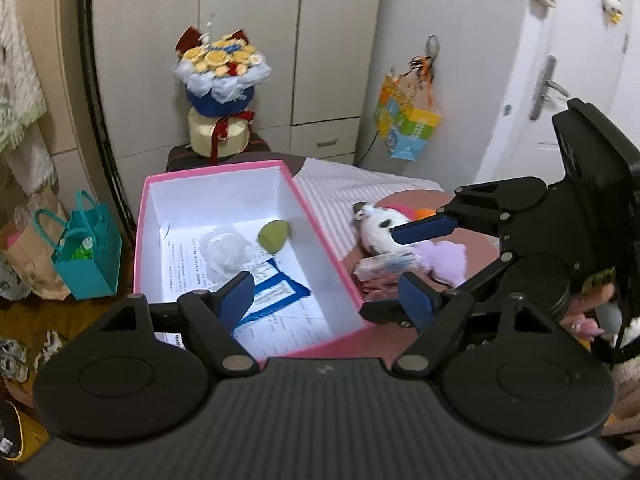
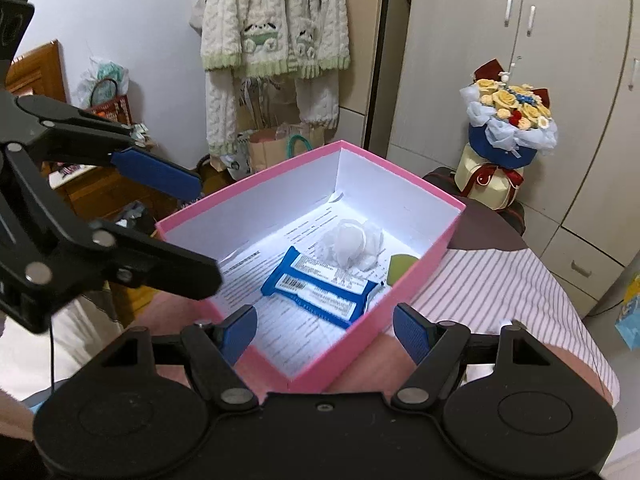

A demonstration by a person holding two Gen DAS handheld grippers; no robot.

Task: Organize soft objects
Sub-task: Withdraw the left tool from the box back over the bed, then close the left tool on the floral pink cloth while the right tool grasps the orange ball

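Observation:
A pink box (image 1: 325, 236) with a white inside stands on the bed; it also shows in the right wrist view (image 2: 316, 376). In it lie a white mesh puff (image 1: 225, 251) (image 2: 349, 245), a green sponge (image 1: 273, 235) (image 2: 401, 266), a blue packet (image 1: 276, 295) (image 2: 320, 293) and printed paper. My left gripper (image 1: 330, 304) is open and empty over the box's near edge. My right gripper (image 2: 325, 334) is open and empty above the box's near corner. Right of the box lie a black-and-white plush (image 1: 378, 227), a purple fluffy thing (image 1: 444, 258) and a small packet (image 1: 382, 264).
A flower bouquet (image 1: 221, 80) (image 2: 510, 120) stands on a dark suitcase behind the box. Teal bags (image 1: 86, 256) and paper bags sit on the floor at left. Wardrobe doors (image 1: 256, 40) stand behind. A striped bed sheet (image 2: 500, 292) lies right of the box.

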